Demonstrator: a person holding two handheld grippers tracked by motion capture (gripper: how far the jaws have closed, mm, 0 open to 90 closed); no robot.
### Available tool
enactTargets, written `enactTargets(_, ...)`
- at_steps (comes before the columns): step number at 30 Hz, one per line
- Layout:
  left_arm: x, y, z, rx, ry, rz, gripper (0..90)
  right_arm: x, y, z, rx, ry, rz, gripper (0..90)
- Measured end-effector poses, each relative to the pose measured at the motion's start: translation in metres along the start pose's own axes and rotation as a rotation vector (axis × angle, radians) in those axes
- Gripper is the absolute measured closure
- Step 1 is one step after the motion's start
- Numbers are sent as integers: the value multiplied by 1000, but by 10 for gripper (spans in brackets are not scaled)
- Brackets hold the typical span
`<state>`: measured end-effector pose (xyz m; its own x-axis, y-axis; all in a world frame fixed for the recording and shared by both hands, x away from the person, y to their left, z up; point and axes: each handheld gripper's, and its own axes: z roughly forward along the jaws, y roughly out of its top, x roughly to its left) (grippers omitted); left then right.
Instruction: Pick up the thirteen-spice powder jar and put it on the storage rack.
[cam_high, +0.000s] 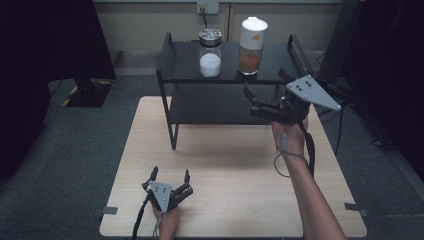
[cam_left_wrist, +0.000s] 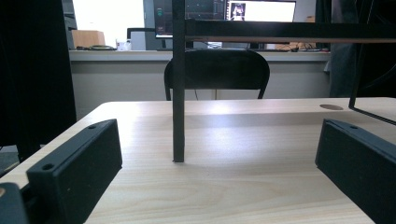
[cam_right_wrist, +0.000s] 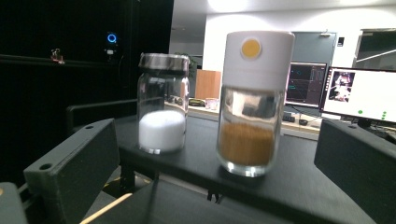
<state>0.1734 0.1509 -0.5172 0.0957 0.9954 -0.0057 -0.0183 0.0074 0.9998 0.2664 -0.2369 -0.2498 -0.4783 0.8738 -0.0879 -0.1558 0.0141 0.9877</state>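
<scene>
The table (cam_high: 225, 165) has a pale wood-grain top. The rack (cam_high: 172, 65) on it is matt black throughout, frame and both shelves.

The left-hand jar (cam_high: 210, 52) is clear glass with a silver metal lid; its contents are white. The right-hand jar (cam_high: 251, 46) is clear glass with a white cap bearing one round yellow-orange dot; its contents are orange-brown.

The left gripper (cam_high: 170, 176) and right gripper (cam_high: 248, 99) both have black jaws and a grey three-cornered top plate marked with dark dots. The floor (cam_high: 60, 150) is dark grey-green carpet.
</scene>
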Motion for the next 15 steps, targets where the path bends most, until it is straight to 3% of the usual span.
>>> enactTargets(15, -1, 0, 0, 0, 3, 1, 0, 2, -48, -56, -10, 6, -6, 0)
